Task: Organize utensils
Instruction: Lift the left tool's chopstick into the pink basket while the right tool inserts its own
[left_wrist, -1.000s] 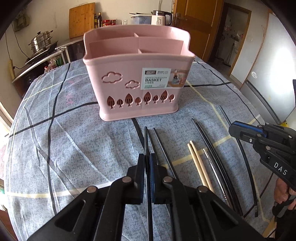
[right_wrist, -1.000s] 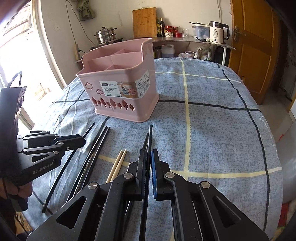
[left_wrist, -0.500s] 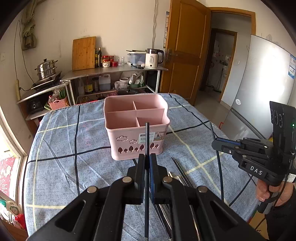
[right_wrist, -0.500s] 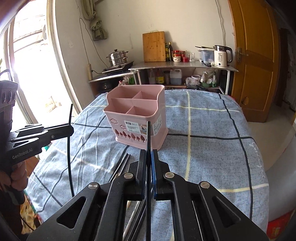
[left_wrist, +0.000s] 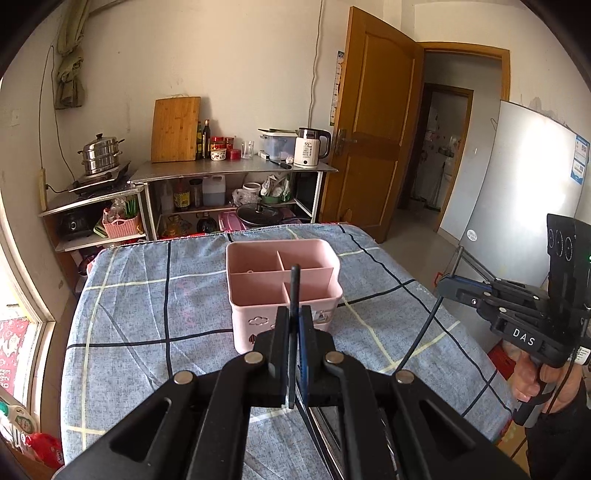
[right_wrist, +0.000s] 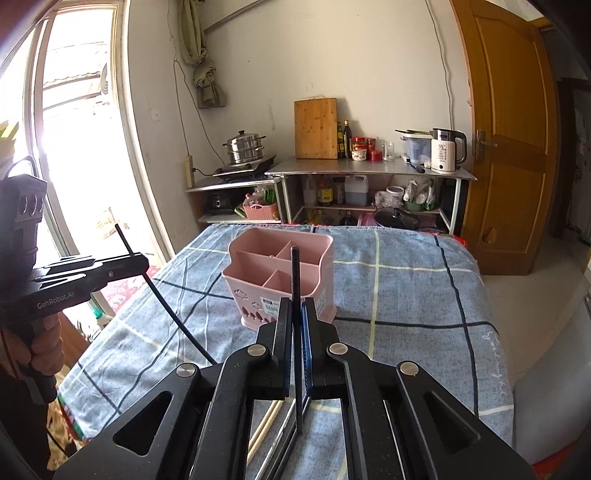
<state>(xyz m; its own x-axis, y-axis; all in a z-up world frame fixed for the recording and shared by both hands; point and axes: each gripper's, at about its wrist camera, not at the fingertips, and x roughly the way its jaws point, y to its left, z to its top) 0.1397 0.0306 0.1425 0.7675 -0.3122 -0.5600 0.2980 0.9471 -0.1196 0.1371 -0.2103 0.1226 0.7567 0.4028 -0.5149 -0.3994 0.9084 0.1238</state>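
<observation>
A pink utensil basket (left_wrist: 282, 273) with several compartments stands on the blue checked tablecloth; it also shows in the right wrist view (right_wrist: 280, 273). My left gripper (left_wrist: 293, 317) is shut on a black chopstick (left_wrist: 294, 284) held high above the table, its tip pointing up in front of the basket. My right gripper (right_wrist: 295, 314) is shut on another black chopstick (right_wrist: 294, 269), also raised. Each gripper shows in the other's view, the right one (left_wrist: 448, 286) and the left one (right_wrist: 142, 262), with its stick hanging down. More chopsticks (right_wrist: 267, 424) lie on the cloth below.
The round table (left_wrist: 147, 295) has its edges close on all sides. Behind it stand metal shelves with a kettle (left_wrist: 310, 147), a steamer pot (left_wrist: 101, 153) and a cutting board (left_wrist: 175, 129). A wooden door (left_wrist: 373, 122) and a fridge (left_wrist: 517, 184) are at the right.
Both grippers have lifted their black chopsticks off the cloth and risen well above the table. The sticks now stand upright and the basket looks smaller and lower.
</observation>
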